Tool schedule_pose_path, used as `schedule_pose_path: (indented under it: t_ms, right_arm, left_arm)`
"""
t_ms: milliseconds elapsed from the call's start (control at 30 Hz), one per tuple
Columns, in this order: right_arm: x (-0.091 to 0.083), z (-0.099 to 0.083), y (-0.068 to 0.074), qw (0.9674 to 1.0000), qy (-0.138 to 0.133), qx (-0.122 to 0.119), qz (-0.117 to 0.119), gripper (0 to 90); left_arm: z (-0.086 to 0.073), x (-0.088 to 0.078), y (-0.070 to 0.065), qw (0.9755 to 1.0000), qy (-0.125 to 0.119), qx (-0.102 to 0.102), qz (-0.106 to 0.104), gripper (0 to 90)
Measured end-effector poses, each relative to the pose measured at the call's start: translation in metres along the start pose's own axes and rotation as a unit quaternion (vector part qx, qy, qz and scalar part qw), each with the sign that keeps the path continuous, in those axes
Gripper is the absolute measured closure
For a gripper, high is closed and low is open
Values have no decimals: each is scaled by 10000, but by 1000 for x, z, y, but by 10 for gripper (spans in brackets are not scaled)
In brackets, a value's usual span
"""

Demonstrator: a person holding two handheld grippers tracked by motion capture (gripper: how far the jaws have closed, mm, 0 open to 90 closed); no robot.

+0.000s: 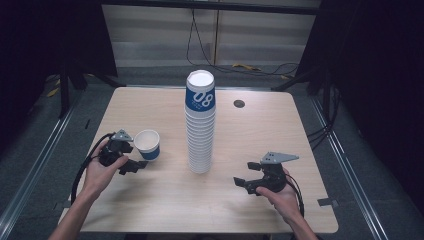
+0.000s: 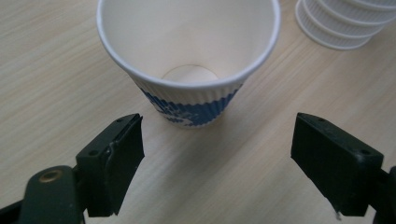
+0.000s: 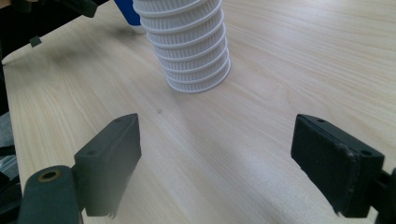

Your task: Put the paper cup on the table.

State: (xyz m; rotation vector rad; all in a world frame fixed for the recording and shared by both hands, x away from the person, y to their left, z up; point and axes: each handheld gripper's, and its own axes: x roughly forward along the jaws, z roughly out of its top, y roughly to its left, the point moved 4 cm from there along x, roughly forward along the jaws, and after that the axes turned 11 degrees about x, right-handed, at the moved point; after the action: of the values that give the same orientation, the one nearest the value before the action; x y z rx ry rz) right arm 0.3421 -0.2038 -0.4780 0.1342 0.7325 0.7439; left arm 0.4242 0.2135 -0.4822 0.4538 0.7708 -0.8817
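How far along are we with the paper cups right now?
Done: one single cup stands upright on the table, apart from the tall stack. In hand: nothing is gripped; the left gripper sits open just short of that cup, and the right gripper is open over bare wood, pointing at the stack's base. Left: the stack looks tall, so most cups likely remain.

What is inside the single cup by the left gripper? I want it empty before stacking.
The single cup looks empty: bare white walls and bottom disc show. The near inner wall is hidden behind its rim.
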Motion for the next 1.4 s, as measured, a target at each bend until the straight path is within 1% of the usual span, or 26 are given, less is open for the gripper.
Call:
schedule_pose_path:
  t_ms: [67,133,167,200,233,267,333,367,433,467,533,600,667,700,800,833,867,933,1000,1067,1100,1167,1233,1300,1333,1400]
  right_arm:
    - [0,0,1,10000,-14,14,23,161]
    - [-1,0,1,10000,-43,1,-4,161]
    - [-2,0,1,10000,-49,12,-3,160]
    - [-2,0,1,10000,-54,14,-6,160]
    - [-2,0,1,10000,-51,28,4,160]
    - [-1,0,2,10000,-33,62,67,160]
    - [-1,0,2,9999,-35,22,97,160]
    - [0,0,3,9999,-35,16,98,160]
    - [0,0,3,9999,-53,18,103,160]
    - [0,0,3,9999,-60,18,100,160]
    - [-1,0,3,9999,-80,29,99,160]
    - [-1,0,4,9999,-98,21,113,160]
    - [-1,0,5,9998,-123,9,123,163]
    - [-1,0,5,9998,-143,1,131,165]
    - [-2,0,6,9997,-165,-29,149,170]
    - [-2,0,6,9997,-178,-39,140,170]
    - [-2,0,6,9997,-185,-25,144,171]
    - [-3,1,7,9997,-208,-7,135,172]
    - [-2,1,6,9997,-218,-7,140,171]
    - [-1,1,6,9997,-215,-2,127,171]
    - [0,1,7,9997,-217,4,146,171]
    - [1,0,7,9997,-203,-13,144,171]
    - [3,0,7,9998,-155,-18,158,171]
    - [5,-1,7,9998,-128,-3,169,171]
    - [5,-1,8,9997,-118,1,191,171]
    - [6,-2,9,9997,-107,-17,200,171]
  left_arm:
    - [-3,-1,-5,10000,-74,-15,-17,169]
    - [-6,0,-10,9997,-183,-159,-25,169]
    - [-7,0,-12,9996,-206,-168,-59,170]
    - [-8,-1,-14,9995,-251,-191,-23,170]
    - [-8,-2,-16,9992,-355,-186,55,170]
    - [-8,-3,-19,9991,-393,-168,60,170]
    - [-6,-5,-23,9989,-462,-108,3,170]
    - [-5,-6,-26,9985,-530,-129,-15,170]
    - [-4,-7,-30,9981,-612,-100,3,170]
    - [-4,-7,-33,9981,-620,-65,17,170]
    - [-4,-6,-41,9977,-672,-111,16,170]
    - [-5,-3,-48,9976,-692,-16,31,169]
    - [-7,0,-55,9967,-805,-85,52,169]
    - [-7,1,-58,9961,-876,-100,-50,169]
    - [-9,4,-65,9947,-1021,-85,-106,169]
    - [-8,5,-67,9937,-1090,-11,-243,169]
    - [-8,4,-70,9930,-1139,1,-296,169]
    - [-6,4,-74,9906,-1339,18,-294,169]
    - [-4,5,-80,9899,-1385,53,-300,169]
    - [-2,8,-87,9878,-1502,80,-410,168]
    - [-1,10,-89,9877,-1489,146,-460,168]
    - [1,14,-94,9829,-1657,197,-775,168]
    - [1,18,-95,9850,-1570,211,-690,166]
    - [1,20,-95,9842,-1592,143,-758,165]
    - [1,20,-96,9840,-1616,127,-738,165]
    - [1,22,-98,9844,-1597,171,-719,164]
